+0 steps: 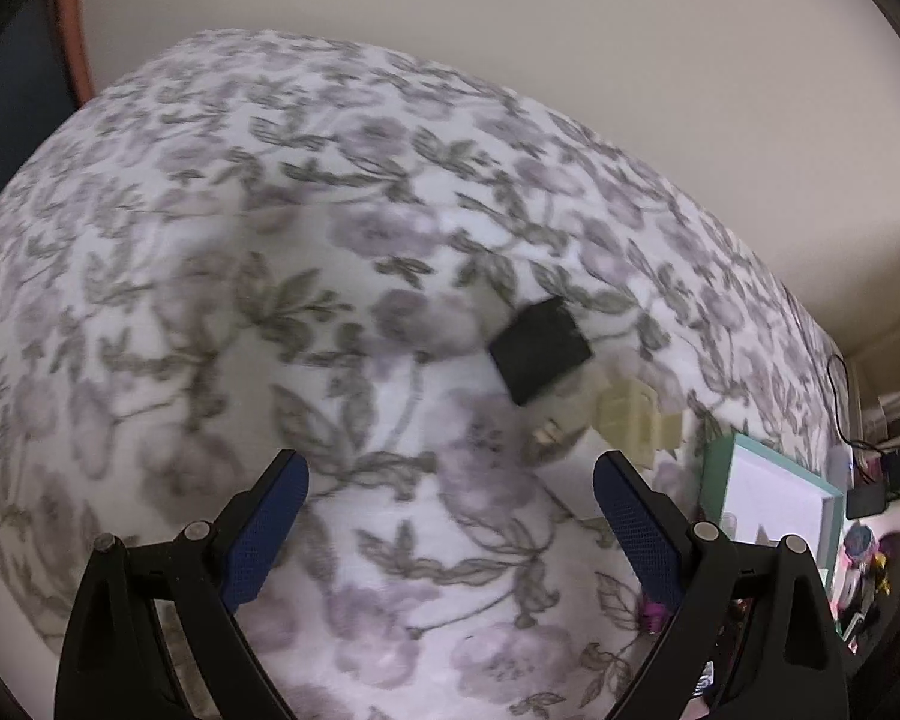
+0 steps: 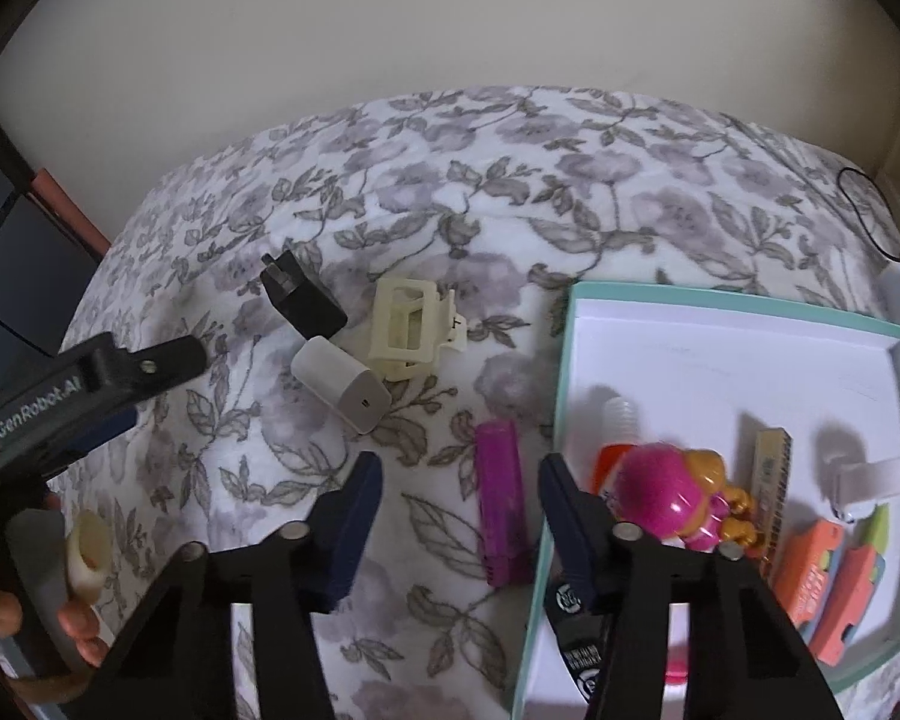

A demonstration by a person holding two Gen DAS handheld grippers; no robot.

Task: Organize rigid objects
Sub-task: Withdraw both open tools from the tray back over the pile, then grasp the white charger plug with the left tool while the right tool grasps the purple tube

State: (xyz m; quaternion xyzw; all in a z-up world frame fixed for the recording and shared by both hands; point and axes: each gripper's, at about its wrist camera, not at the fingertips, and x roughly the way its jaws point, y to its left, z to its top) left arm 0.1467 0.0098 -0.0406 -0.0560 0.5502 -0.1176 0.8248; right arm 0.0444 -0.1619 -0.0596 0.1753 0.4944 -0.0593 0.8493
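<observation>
Rigid objects are seen scattered on a bed covered with a floral bedspread [image 2: 342, 192], and partly gathered in a teal-rimmed tray [image 2: 744, 309] with a white floor. On the bedspread, a black charger [image 2: 303, 294] is laid touching a white charger [image 2: 342, 387], with a cream hair clip [image 2: 408, 324] just beside them. A magenta comb [image 2: 501, 498] is laid alongside the tray's left wall, on the bedspread.

Inside the tray a pink-and-orange toy figure [image 2: 678, 492], a small harmonica-like bar [image 2: 771, 474], a white clip-shaped piece [image 2: 867, 477] and orange plastic pieces [image 2: 828, 576] are collected near its near end.

The right claw [image 2: 459, 516] is held over the comb, its fingers about half apart; the comb is framed between them, but no pad is seen pressing on it. Nothing is gripped.

The left claw [image 1: 450, 516] is held wide apart above bare bedspread, empty, with the black charger [image 1: 540, 348] and hair clip [image 1: 630, 420] ahead of it and the tray [image 1: 714, 462] to its right. From the right wrist view, the left claw [image 2: 168, 360] is seen at the left edge, carried by a hand [image 2: 6, 606].
</observation>
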